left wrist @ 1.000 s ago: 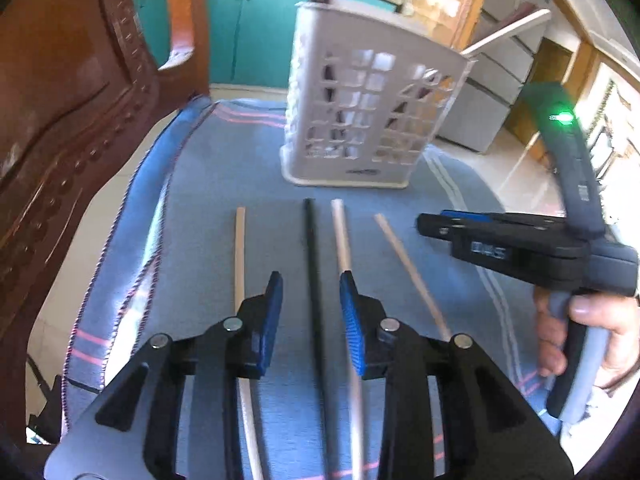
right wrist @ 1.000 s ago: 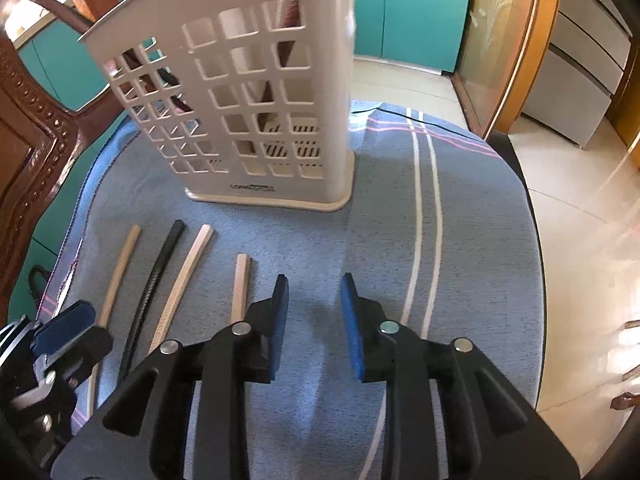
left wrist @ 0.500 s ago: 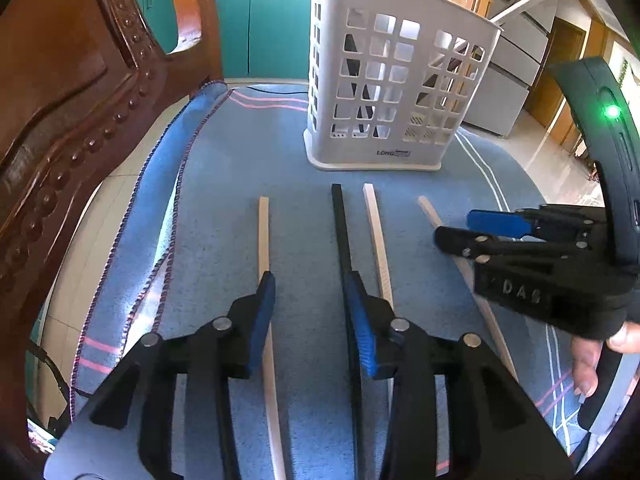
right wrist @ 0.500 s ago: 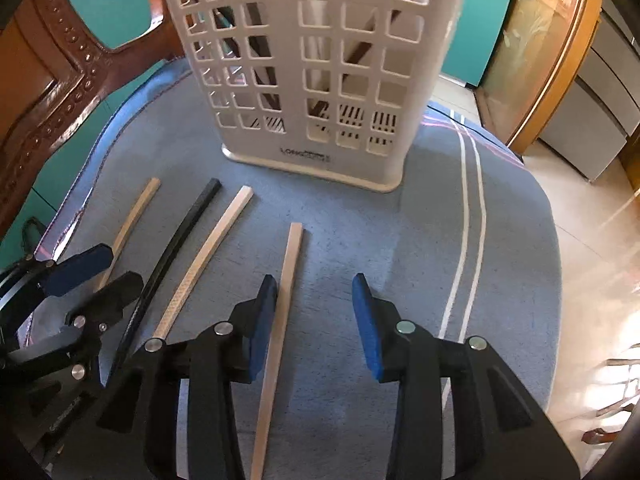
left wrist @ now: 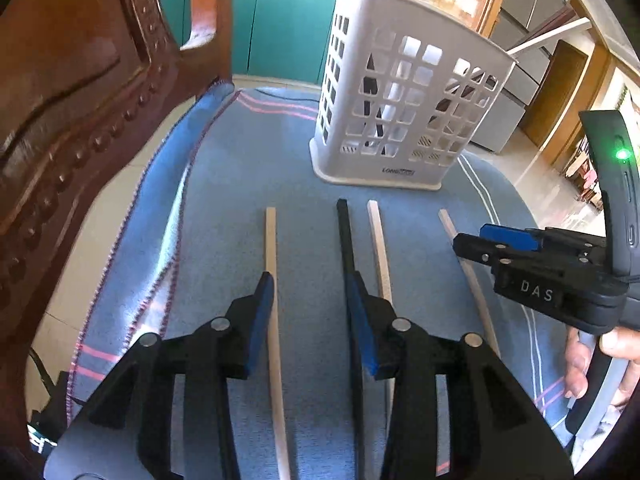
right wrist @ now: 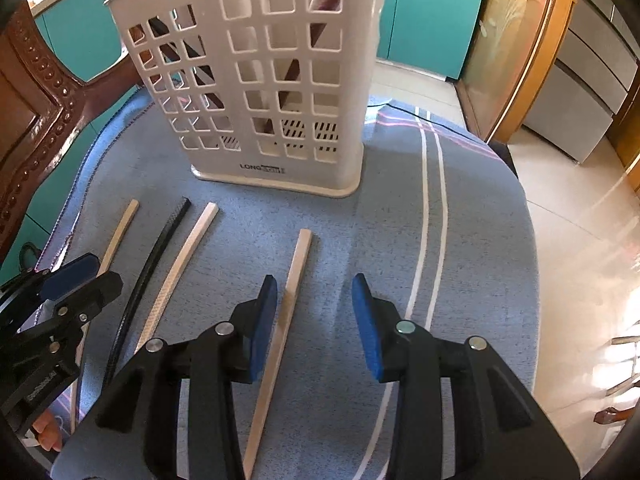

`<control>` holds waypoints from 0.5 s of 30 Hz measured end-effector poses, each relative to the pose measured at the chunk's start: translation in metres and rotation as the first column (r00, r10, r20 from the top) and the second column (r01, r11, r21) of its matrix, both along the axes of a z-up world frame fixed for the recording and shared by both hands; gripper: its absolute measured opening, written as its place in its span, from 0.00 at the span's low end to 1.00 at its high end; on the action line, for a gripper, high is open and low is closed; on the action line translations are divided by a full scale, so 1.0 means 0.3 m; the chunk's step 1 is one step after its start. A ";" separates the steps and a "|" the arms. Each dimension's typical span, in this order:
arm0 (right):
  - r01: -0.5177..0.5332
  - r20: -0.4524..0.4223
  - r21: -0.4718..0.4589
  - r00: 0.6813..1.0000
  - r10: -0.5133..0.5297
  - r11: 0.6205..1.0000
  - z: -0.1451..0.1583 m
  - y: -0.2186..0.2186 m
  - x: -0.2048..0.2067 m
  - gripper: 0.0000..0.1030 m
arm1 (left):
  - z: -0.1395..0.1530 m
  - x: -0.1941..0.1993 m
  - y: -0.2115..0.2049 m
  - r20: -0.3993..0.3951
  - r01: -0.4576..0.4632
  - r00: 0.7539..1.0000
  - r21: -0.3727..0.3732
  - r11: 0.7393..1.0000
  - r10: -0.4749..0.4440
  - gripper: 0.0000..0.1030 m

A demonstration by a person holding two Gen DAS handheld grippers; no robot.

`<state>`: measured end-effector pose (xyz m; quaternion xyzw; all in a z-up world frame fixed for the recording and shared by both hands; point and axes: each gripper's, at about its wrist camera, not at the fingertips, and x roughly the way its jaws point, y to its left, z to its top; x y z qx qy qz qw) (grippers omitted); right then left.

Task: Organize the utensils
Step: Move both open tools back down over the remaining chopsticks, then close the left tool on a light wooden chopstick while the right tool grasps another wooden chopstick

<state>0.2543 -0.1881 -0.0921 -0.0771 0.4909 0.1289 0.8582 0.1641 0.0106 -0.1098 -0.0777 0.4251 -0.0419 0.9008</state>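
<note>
Several chopsticks lie side by side on a blue cloth in front of a white slotted utensil basket (left wrist: 404, 96) that holds some sticks. My left gripper (left wrist: 310, 284) is open, low over the cloth between a pale chopstick (left wrist: 271, 240) and a black chopstick (left wrist: 343, 232). Two more pale ones (left wrist: 378, 240) (left wrist: 450, 224) lie to the right. My right gripper (right wrist: 314, 286) is open; the rightmost pale chopstick (right wrist: 298, 264) lies just inside its left finger. The basket (right wrist: 264, 80) stands close ahead in the right wrist view. The other sticks (right wrist: 160, 248) lie left.
A carved wooden chair back (left wrist: 80, 80) rises at the left edge of the cloth-covered table (right wrist: 480, 220). Teal cabinets (left wrist: 280, 20) stand behind. The right gripper body (left wrist: 560, 276) shows at the right in the left wrist view; the left one (right wrist: 52, 308) at lower left.
Both grippers moved over the chopsticks. The left one shifted left, from straddling the black stick to between the pale and black ones. The right one shifted left to reach the rightmost pale stick.
</note>
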 end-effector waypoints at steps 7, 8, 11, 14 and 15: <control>-0.008 -0.001 0.003 1.000 0.008 1.000 0.010 -0.021 0.012 0.38 | -0.021 0.032 0.053 -0.039 -0.052 0.998 0.019 0.998 0.053 0.38; -0.013 -0.002 0.002 1.000 0.013 1.000 0.007 -0.018 0.011 0.38 | -0.028 0.043 0.050 -0.051 -0.049 0.997 0.034 0.998 0.051 0.38; -0.020 -0.004 -0.009 1.000 0.020 1.000 -0.006 0.011 0.003 0.37 | -0.037 0.061 0.020 -0.057 -0.034 0.998 0.095 0.995 0.039 0.38; -0.019 -0.002 -0.026 1.000 0.019 0.999 -0.022 0.033 -0.002 0.37 | -0.042 0.071 -0.009 -0.058 -0.018 0.998 0.144 0.989 0.026 0.38; -0.019 0.001 -0.029 1.000 0.020 0.999 -0.024 0.037 -0.002 0.37 | -0.042 0.077 -0.019 -0.061 -0.006 0.998 0.155 0.988 0.016 0.38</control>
